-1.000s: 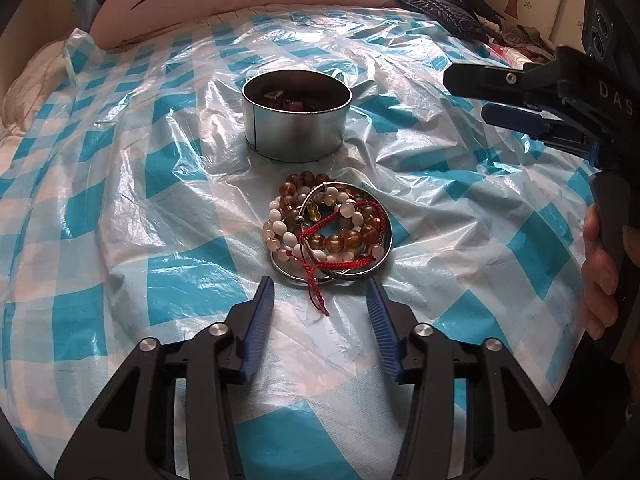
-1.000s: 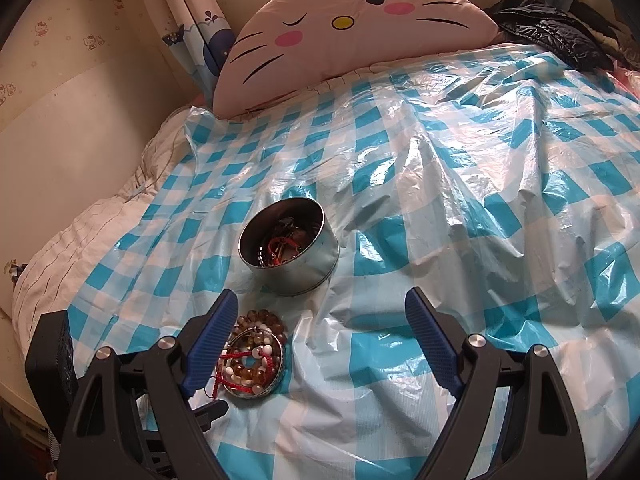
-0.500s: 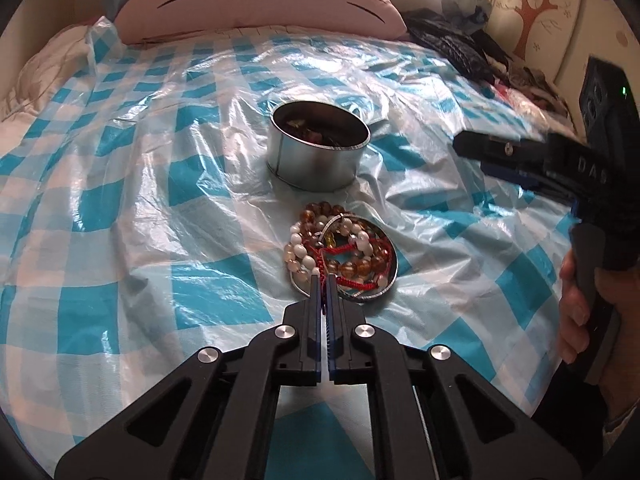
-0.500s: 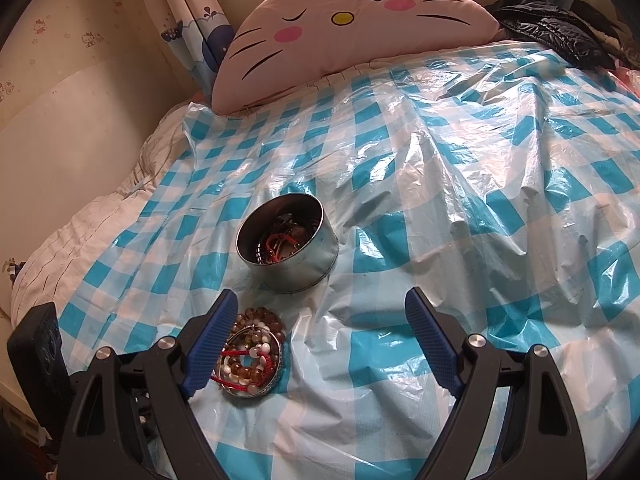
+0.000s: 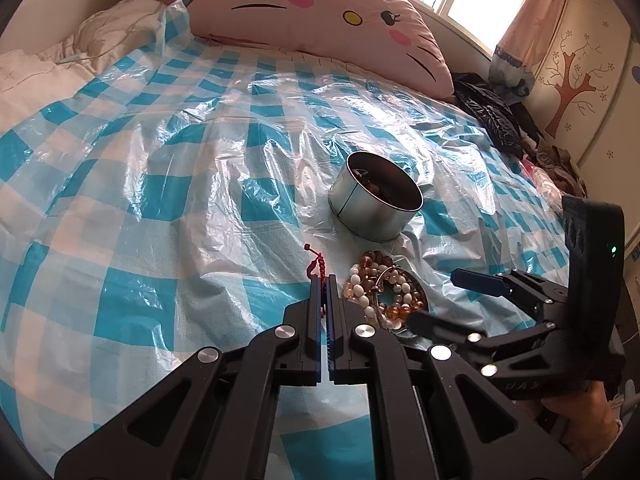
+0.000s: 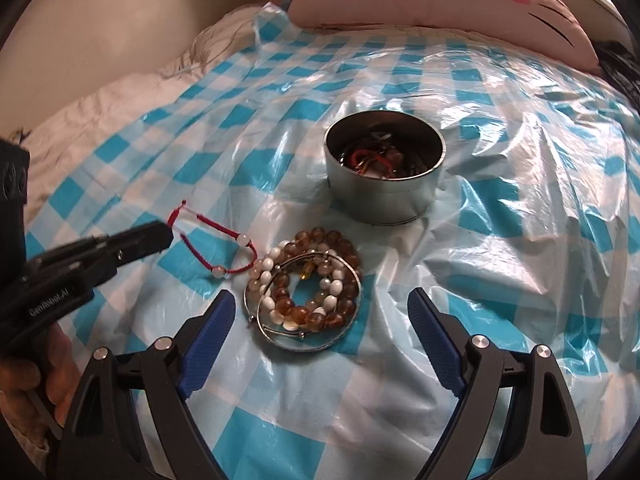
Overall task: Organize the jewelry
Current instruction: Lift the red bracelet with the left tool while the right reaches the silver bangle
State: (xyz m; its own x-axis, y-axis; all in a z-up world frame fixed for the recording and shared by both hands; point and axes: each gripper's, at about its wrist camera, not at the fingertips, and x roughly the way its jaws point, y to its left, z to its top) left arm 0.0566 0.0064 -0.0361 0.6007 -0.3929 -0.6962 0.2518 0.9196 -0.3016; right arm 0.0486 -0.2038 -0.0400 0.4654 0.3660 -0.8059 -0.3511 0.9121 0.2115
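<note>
My left gripper [image 5: 323, 280] is shut on a red cord bracelet [image 5: 314, 263], whose knotted end sticks out past the fingertips. In the right wrist view the left gripper [image 6: 166, 236] holds that red cord bracelet [image 6: 224, 240] stretched out to the left of the pile, with its pale beads near the sheet. A pile of amber and white bead bracelets [image 6: 308, 292] with a silver bangle [image 6: 304, 342] lies in front of a round metal tin [image 6: 380, 200] that holds more jewelry. My right gripper [image 6: 320, 300] hangs open just before the pile, with nothing held. The left wrist view shows the tin [image 5: 360, 216], the pile [image 5: 380, 292] and the right gripper [image 5: 444, 300].
Everything lies on a bed under a crinkled blue-and-white checked plastic sheet [image 5: 160, 200]. A pink cat-face pillow [image 5: 320, 8] lies at the head of the bed. Dark clothes [image 5: 492, 112] are heaped at the far right edge. A hand [image 6: 24, 384] holds the left gripper's handle.
The left gripper shut on the red cord and drew it left, off the bead pile. The right gripper swung in close over the pile, staying open.
</note>
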